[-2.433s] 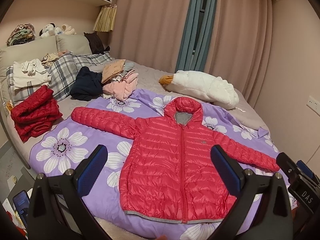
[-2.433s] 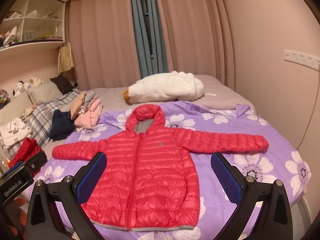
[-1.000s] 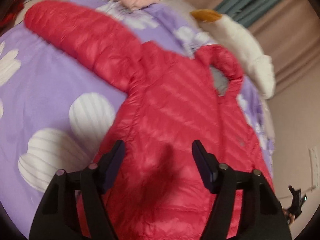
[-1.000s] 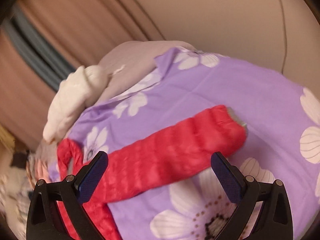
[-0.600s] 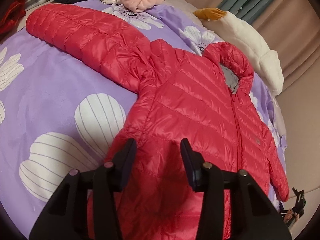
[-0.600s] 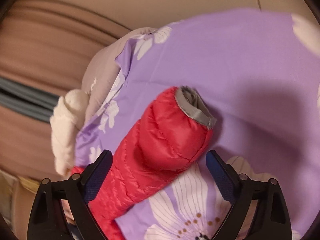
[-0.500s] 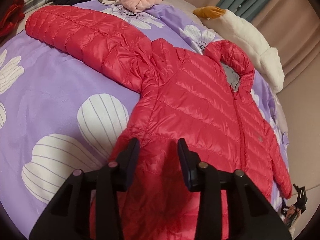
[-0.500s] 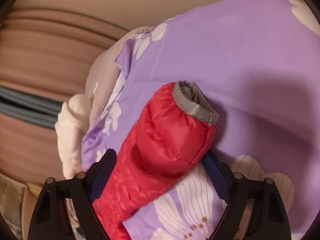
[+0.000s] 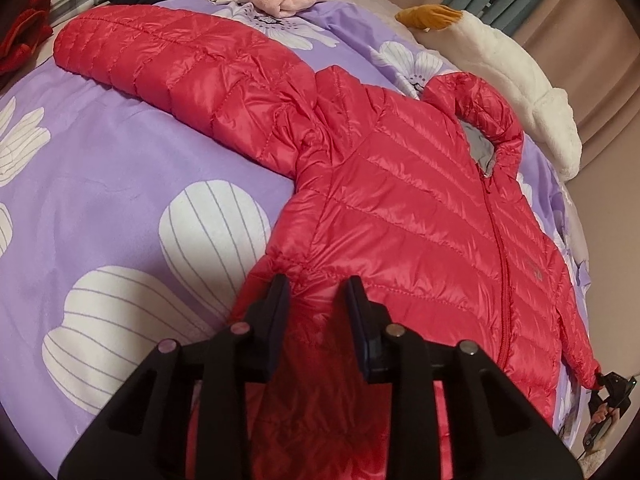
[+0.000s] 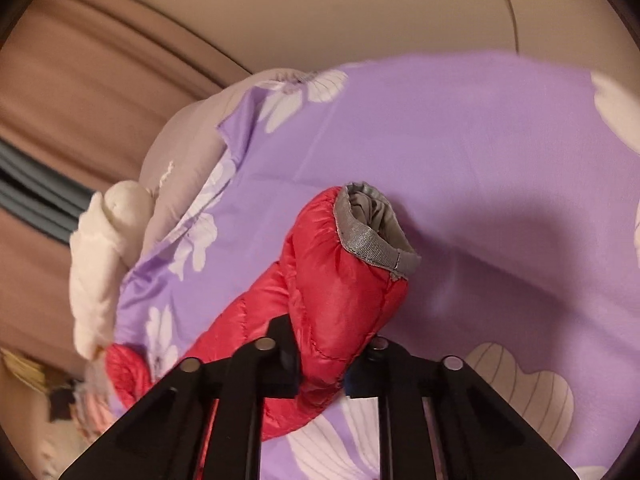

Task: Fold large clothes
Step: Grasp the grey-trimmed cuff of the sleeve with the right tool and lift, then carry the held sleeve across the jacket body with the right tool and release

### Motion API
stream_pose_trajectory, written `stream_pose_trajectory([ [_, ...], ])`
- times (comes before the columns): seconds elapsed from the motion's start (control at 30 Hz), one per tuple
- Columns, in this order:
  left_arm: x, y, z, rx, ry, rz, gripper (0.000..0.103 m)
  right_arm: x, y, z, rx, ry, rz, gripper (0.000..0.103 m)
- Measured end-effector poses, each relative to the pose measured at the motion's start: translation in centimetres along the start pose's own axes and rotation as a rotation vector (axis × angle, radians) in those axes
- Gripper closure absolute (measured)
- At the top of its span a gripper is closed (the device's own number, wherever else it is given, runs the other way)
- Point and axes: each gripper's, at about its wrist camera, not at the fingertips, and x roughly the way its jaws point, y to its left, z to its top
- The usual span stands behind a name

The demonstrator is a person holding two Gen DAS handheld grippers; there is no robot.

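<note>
On a floral purple bedspread (image 9: 120, 168), both tools have just been closing, left tool (image 9: 318, 294) pinching the red jacket (image 9: 400, 208) side, right tool (image 10: 320, 364) clamped on its sleeve (image 10: 340, 280).

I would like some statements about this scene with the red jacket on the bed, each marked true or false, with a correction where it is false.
1. The right gripper is shut on the sleeve near its grey cuff. True; its jaws have just been closing and now squeeze the sleeve.
2. The red jacket is unzipped and spread open. False: the zip is closed up to the hood.
3. The left gripper pinches a bunch of jacket fabric at the side of the body, below the armpit. True; its jaws have just been closing.
4. The bed cover is plain blue. False: it is purple with white flowers.
5. The other sleeve is already folded over the chest. False: it lies stretched out on the cover.
</note>
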Motion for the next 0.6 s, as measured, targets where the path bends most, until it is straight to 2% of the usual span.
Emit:
stream_pose_trajectory([
  [0.27,0.1,-0.3,-0.1,0.015,-0.004,0.017,0.074,-2.2,5.6,-0.2,-0.174,-0.067,0.003,0.092],
  [0.43,0.2,-0.3,-0.1,0.017,-0.003,0.012,0.072,-2.9,11.7,-2.2,-0.307,-0.079,0.095,0.092],
  [0.6,0.2,-0.3,0.0,0.017,-0.002,0.005,0.068,-2.2,18.6,-6.0,-0.429,-0.030,0.216,0.092],
])
